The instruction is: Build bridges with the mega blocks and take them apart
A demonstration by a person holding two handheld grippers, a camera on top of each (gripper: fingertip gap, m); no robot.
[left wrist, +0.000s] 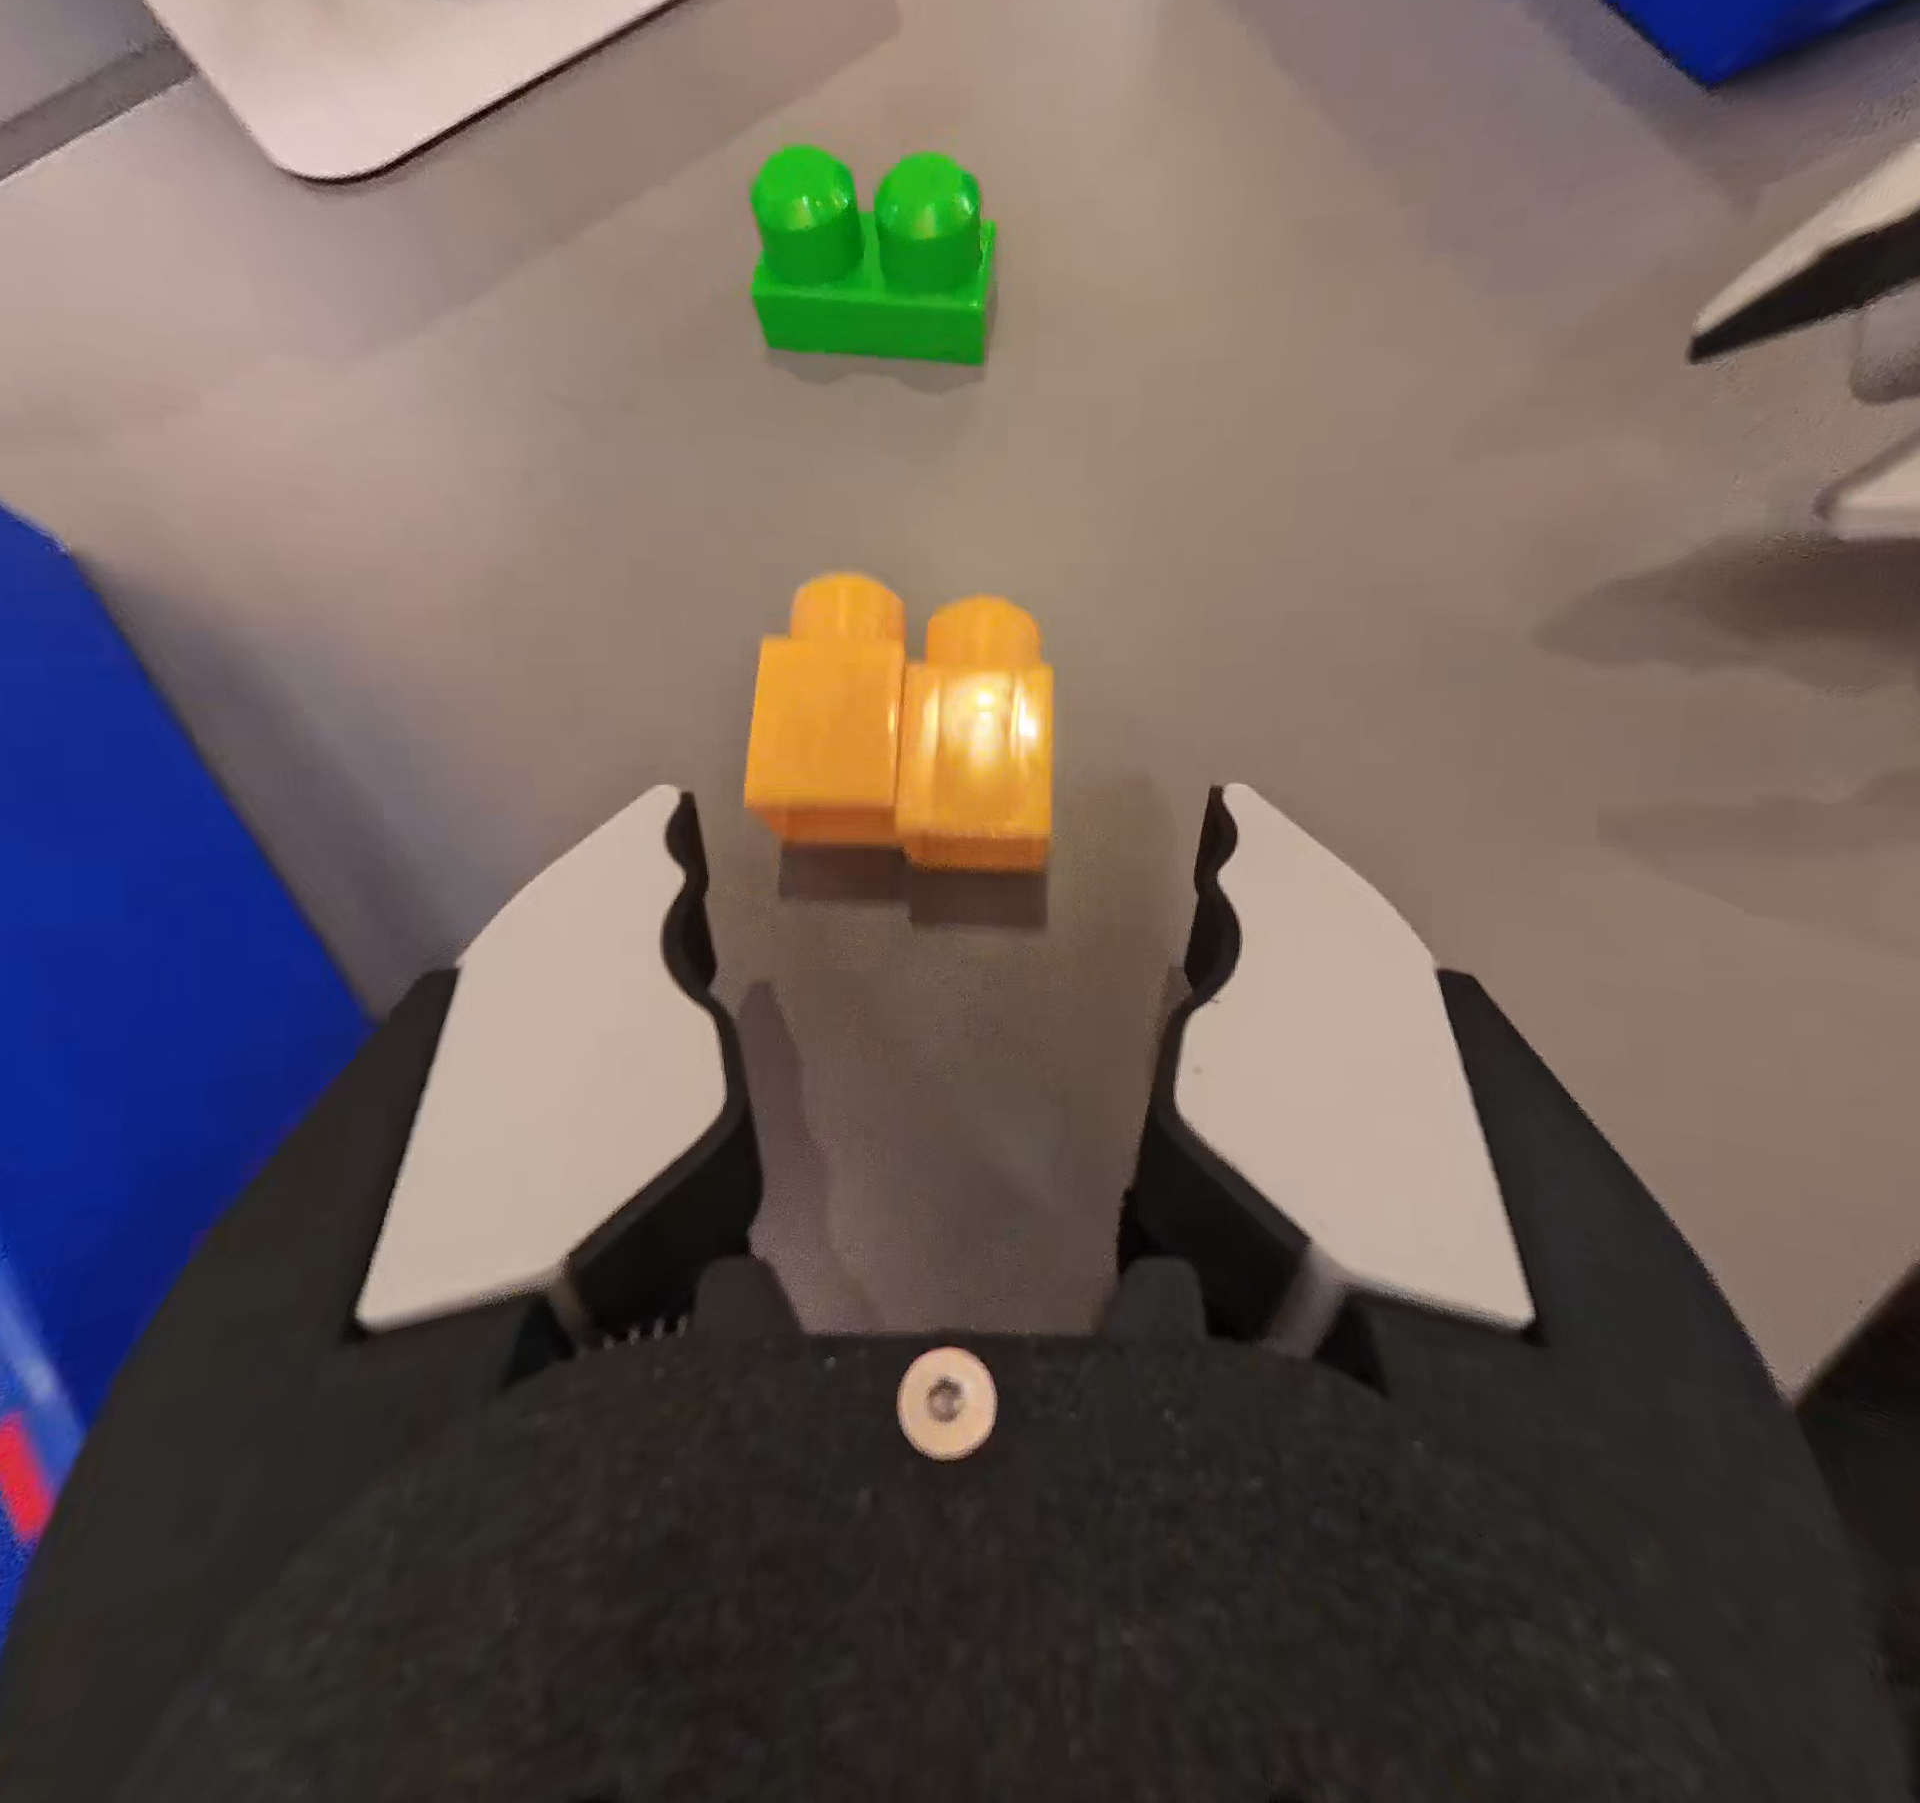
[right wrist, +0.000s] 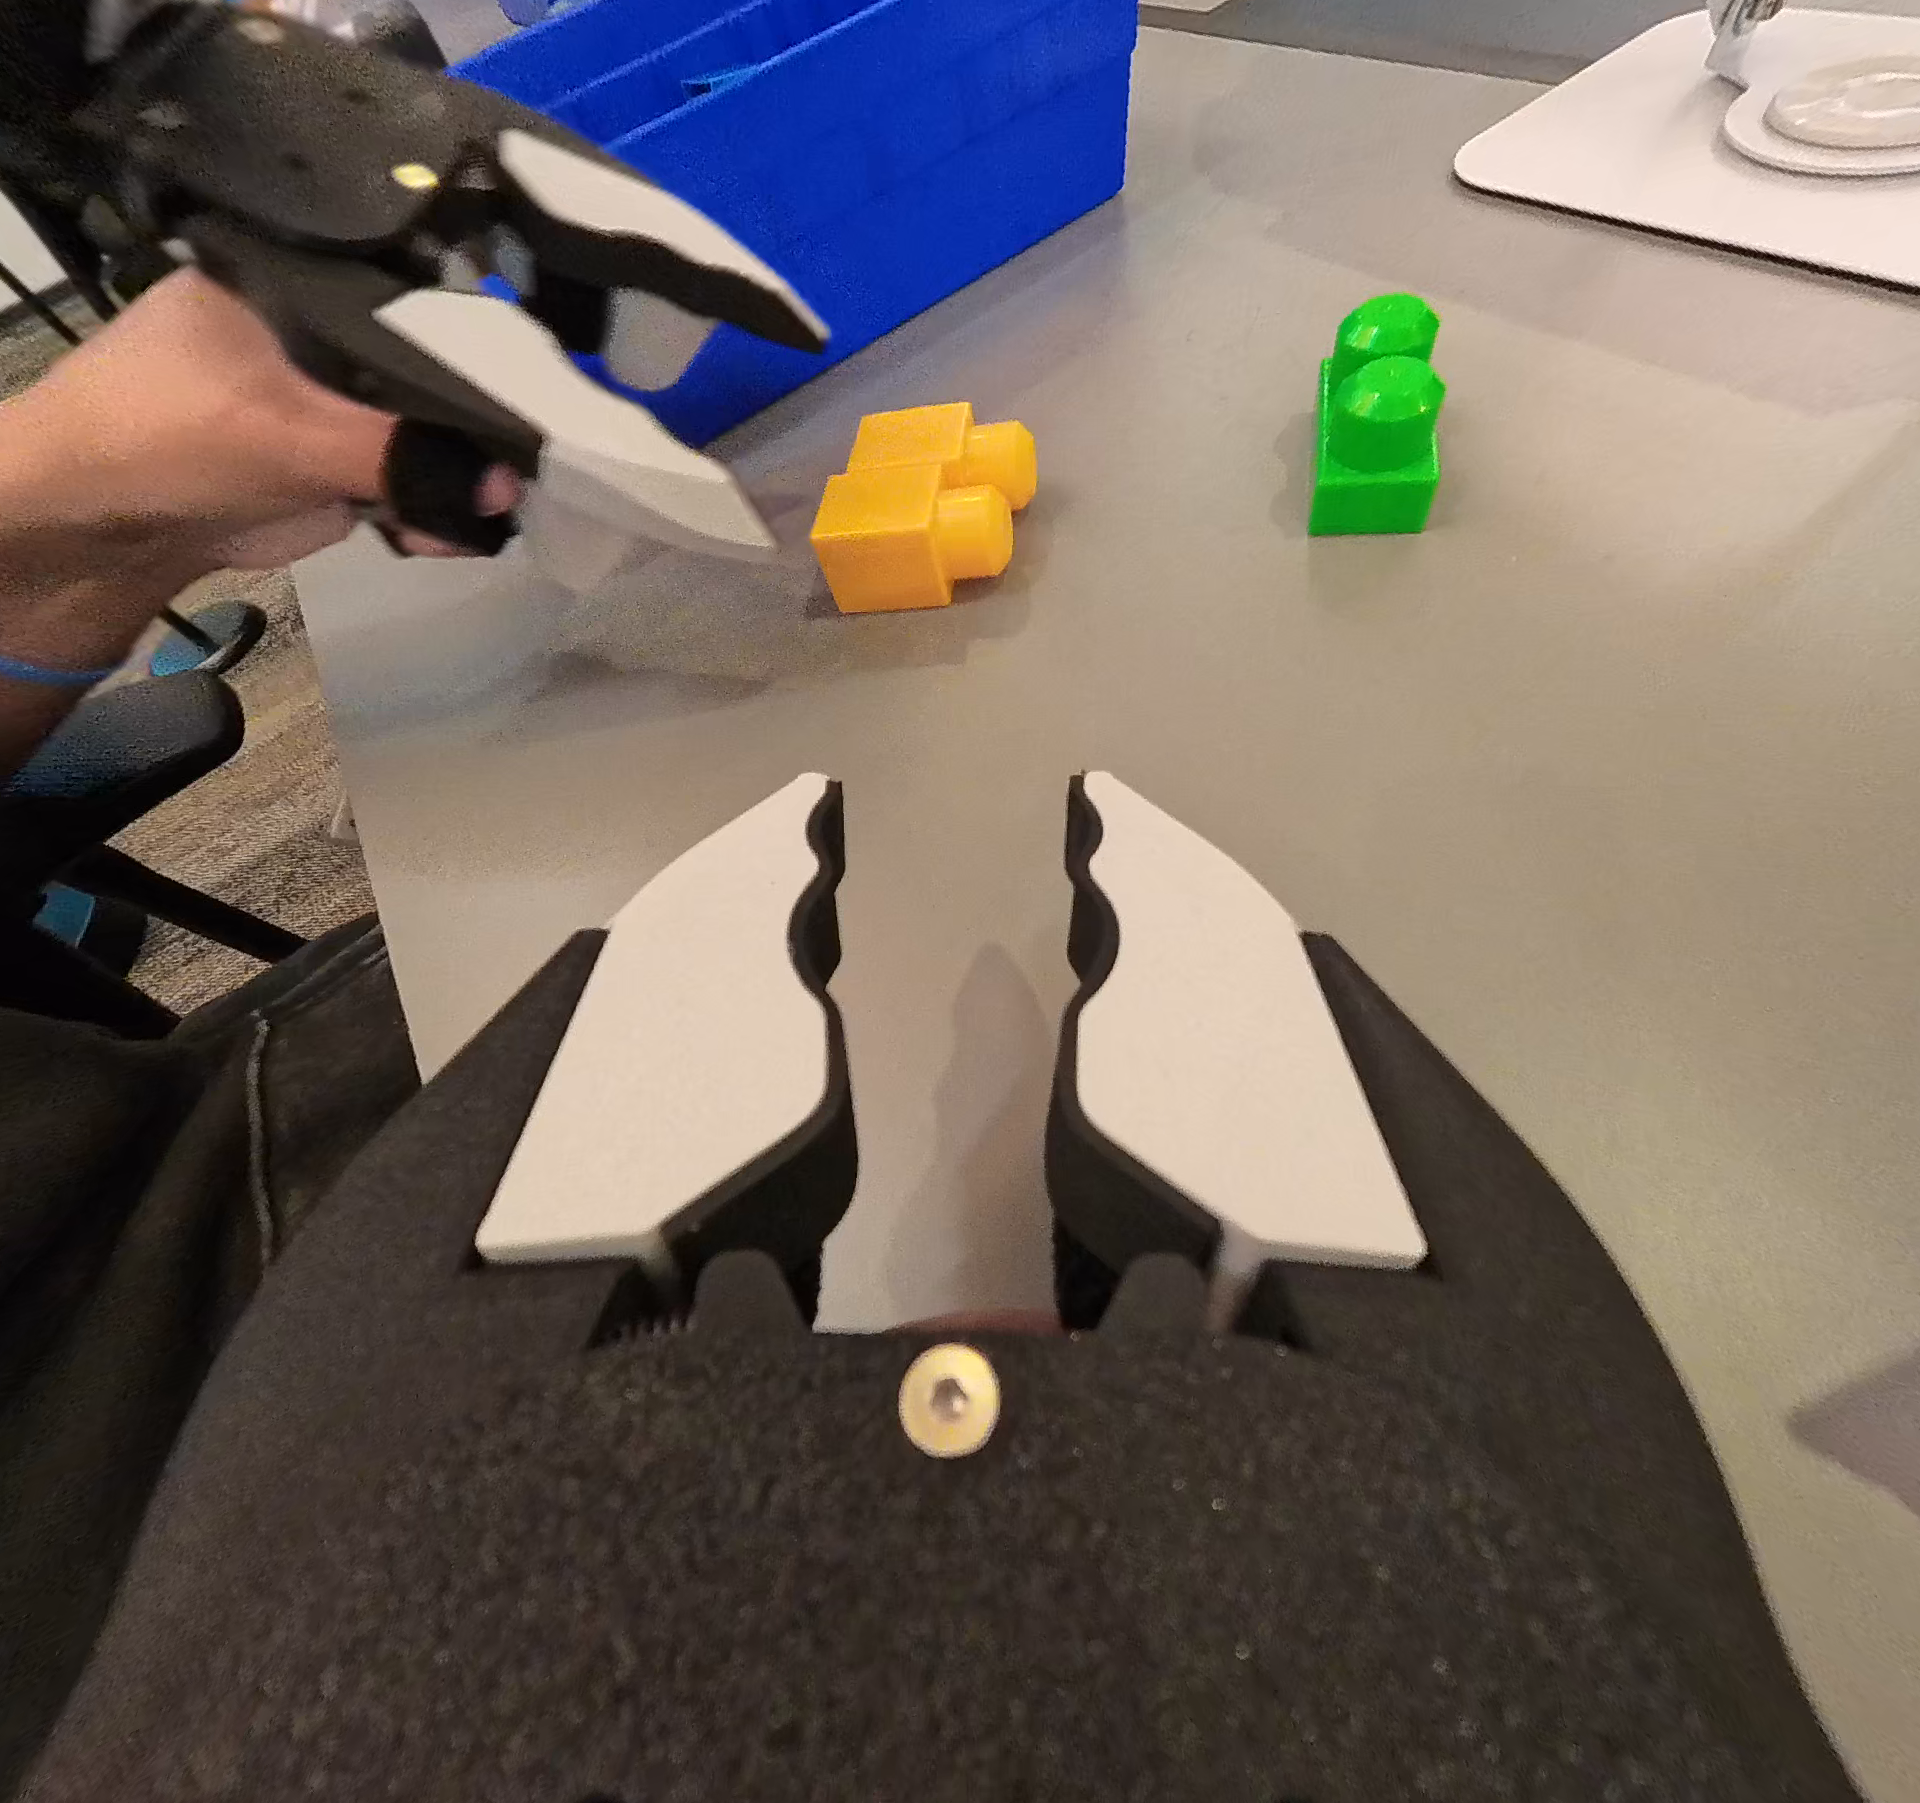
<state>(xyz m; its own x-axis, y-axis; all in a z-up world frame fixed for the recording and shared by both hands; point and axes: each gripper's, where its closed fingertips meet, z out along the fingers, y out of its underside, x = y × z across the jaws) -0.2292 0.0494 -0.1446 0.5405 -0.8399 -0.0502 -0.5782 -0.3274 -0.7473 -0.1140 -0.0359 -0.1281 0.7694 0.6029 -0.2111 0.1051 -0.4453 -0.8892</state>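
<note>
Two small orange blocks (left wrist: 899,730) lie on their sides, touching, on the grey table (left wrist: 1299,506). They also show in the right wrist view (right wrist: 920,506). A green two-stud block (left wrist: 871,262) stands upright beyond them and also shows in the right wrist view (right wrist: 1377,423). My left gripper (left wrist: 951,797) is open and empty, just short of the orange blocks; it also shows in the right wrist view (right wrist: 790,434). My right gripper (right wrist: 954,782) is open and empty, well back from the blocks, and its fingers (left wrist: 1808,267) show at the right edge of the left wrist view.
A blue bin (right wrist: 831,112) stands behind the orange blocks, with another blue bin (left wrist: 156,870) at the left. A white stand base (right wrist: 1704,143) with a clear round part sits at the far right. A person's hand (right wrist: 177,465) holds the left gripper. The table's left edge (right wrist: 343,797) is near.
</note>
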